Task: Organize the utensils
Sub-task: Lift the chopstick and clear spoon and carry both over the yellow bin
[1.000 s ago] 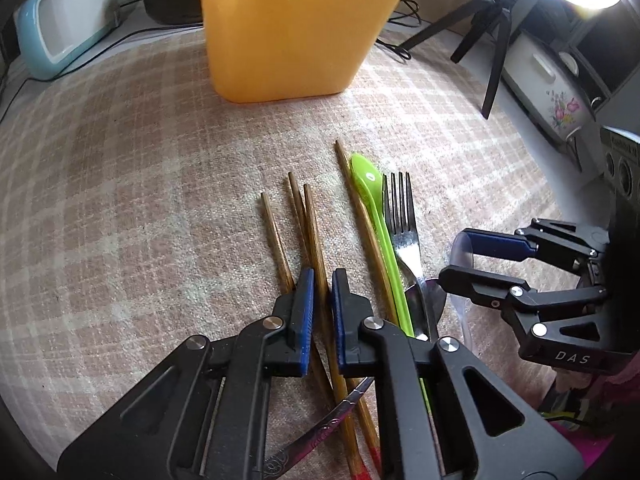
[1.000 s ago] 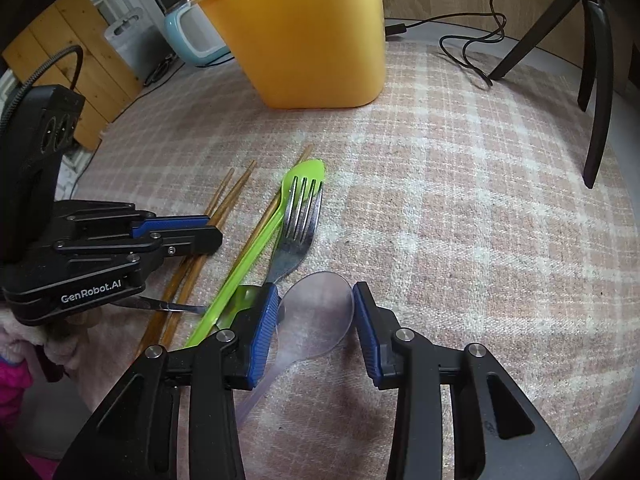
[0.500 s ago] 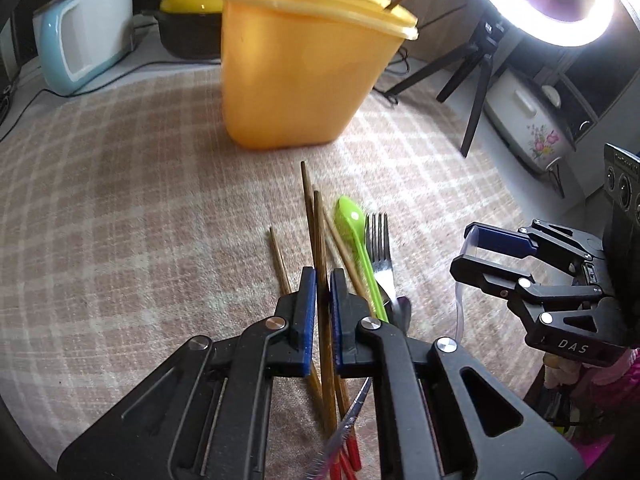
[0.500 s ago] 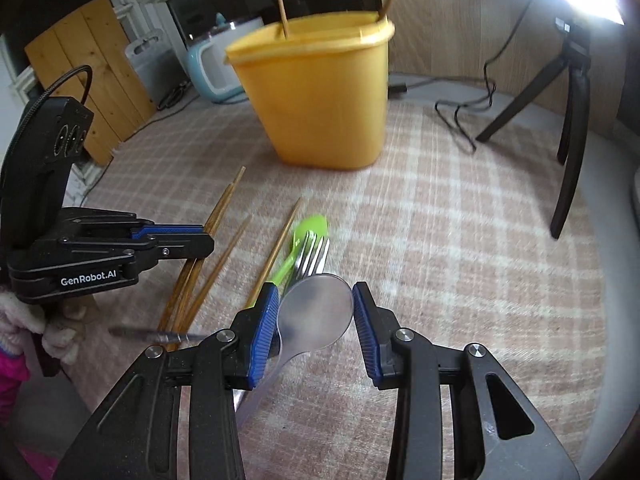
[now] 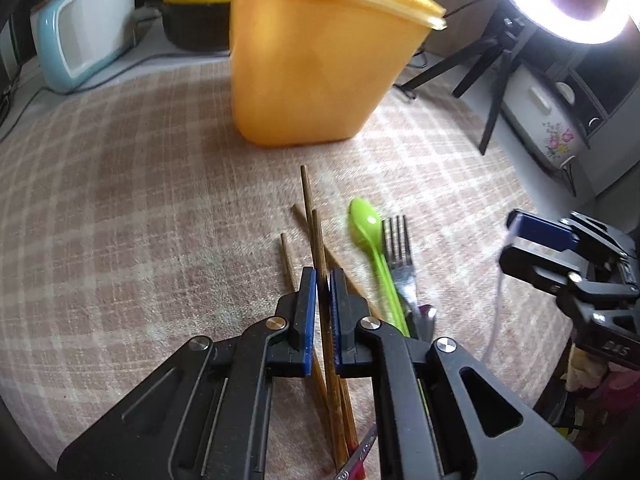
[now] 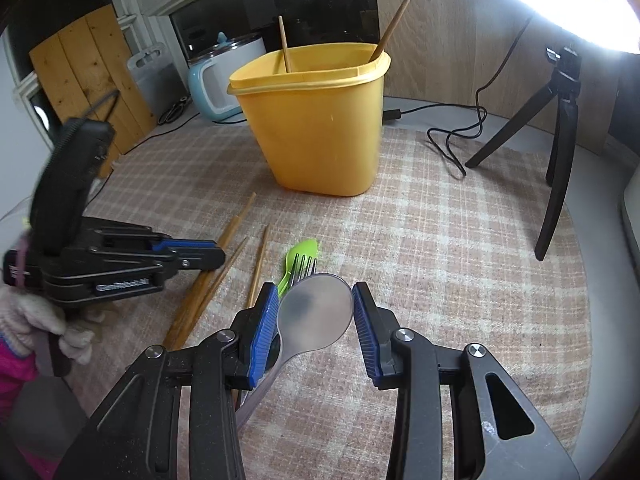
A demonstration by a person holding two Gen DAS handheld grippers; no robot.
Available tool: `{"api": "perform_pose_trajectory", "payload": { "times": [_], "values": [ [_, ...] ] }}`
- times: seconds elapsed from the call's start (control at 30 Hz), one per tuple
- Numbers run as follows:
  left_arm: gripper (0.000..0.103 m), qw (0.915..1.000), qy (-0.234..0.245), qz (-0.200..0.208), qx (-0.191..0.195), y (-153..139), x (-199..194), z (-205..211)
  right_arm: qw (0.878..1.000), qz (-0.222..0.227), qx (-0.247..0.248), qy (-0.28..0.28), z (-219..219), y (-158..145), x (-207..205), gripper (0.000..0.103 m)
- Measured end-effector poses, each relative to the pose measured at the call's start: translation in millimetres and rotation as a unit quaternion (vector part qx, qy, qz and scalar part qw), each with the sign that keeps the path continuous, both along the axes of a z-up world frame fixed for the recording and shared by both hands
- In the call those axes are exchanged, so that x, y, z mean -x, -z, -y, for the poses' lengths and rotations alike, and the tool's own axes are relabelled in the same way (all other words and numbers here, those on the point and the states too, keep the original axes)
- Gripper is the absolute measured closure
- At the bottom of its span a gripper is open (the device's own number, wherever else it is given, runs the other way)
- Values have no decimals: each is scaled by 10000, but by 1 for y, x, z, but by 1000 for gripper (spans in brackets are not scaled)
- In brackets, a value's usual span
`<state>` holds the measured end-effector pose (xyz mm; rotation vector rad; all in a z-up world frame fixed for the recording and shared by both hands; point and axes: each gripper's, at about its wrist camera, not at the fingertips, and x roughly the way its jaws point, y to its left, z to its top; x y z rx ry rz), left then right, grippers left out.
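Observation:
My left gripper [image 5: 322,274] is shut on two brown chopsticks [image 5: 309,208], held a little above the checked cloth and pointing toward the yellow bin [image 5: 320,72]. More chopsticks [image 5: 286,258], a green spoon [image 5: 366,224] and a metal fork [image 5: 396,240] lie on the cloth beneath. My right gripper [image 6: 316,296] is shut on the bowl of a clear plastic spoon [image 6: 316,316], lifted off the cloth. In the right wrist view the yellow bin [image 6: 320,128] stands beyond with two chopsticks in it, and the left gripper [image 6: 218,257] is at the left over loose chopsticks [image 6: 258,264].
A black tripod [image 6: 560,140] and a loose cable [image 6: 452,140] stand right of the bin. A blue-and-white appliance [image 5: 80,40] and a yellow-lidded pot [image 5: 196,12] sit behind it. The ring light [image 5: 560,0] glares at the top right. A gloved hand [image 6: 24,320] holds the left gripper.
The left jaws closed fully on the chopsticks and raised them. The right gripper lifted the clear spoon off the cloth; both views tilted up toward the bin.

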<state>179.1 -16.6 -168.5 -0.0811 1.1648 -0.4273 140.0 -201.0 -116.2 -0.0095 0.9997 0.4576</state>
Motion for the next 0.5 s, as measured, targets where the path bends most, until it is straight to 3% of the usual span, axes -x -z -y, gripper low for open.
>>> {"api": "perform_pose_trajectory", "payload": {
  "times": [0.13,0.3,0.5],
  "values": [
    [98,9996,-145,-124,190,8,-6,-4,10000,-22,-17,45,3,0,0,67],
    [98,9985,-252,96,475,-14,-6,-13,9999,-3,-27,110,8,-2,1,67],
    [98,9988,-162,418,206,-35,-5,-16,9999,32,-55,138,10,-5,0,67]
  ]
}}
